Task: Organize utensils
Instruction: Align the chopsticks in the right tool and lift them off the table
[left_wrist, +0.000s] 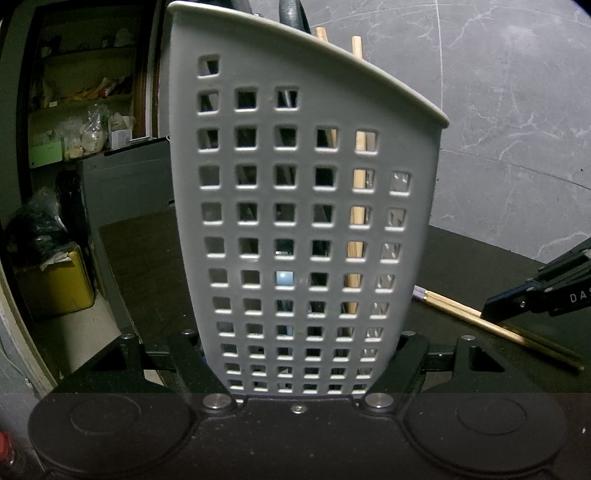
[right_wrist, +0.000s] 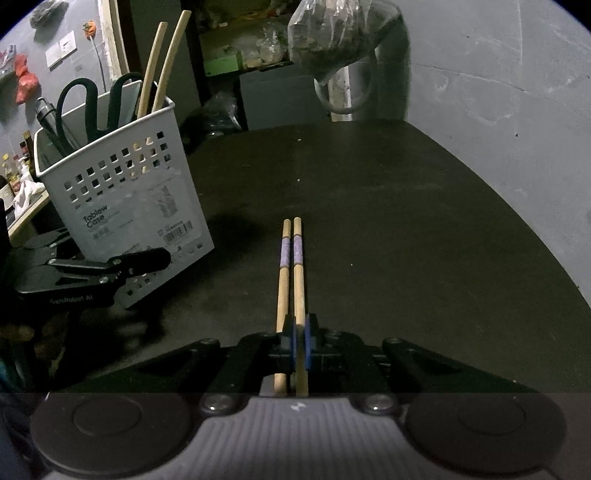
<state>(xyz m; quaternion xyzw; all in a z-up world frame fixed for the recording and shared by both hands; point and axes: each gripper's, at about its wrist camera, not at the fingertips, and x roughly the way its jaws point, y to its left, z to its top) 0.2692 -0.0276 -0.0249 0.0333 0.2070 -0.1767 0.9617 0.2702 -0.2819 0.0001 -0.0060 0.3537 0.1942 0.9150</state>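
To the left of the right hand-held gripper (right_wrist: 299, 341), closed on one chopstick (right_wrist: 298, 280) pointing straight ahead, stands the basket (right_wrist: 125, 206), clamped upright on the counter (right_wrist: 388, 221) by the left hand-held gripper (left_wrist: 303, 365).

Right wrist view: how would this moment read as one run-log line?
right gripper: shut on one of two wooden chopsticks | left gripper: holding grey perforated plastic utensil basket | surface: dark table
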